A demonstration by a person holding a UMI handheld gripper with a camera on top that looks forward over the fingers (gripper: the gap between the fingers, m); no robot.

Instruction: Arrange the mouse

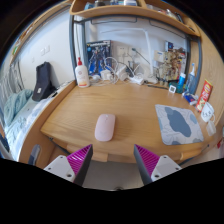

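The tool (pixel 113 160) is spread wide, its pink pads (pixel 80 158) apart and holding nothing. A white mouse (pixel 105 127) lies on the wooden surface (pixel 130 105) just ahead of the fingers, well left of a grey mat (pixel 180 124)

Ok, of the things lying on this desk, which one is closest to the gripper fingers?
The white mouse, lying on the wooden desk just ahead of the open gripper. The grey mouse pad lies off to the side; the white bottle stands far back.
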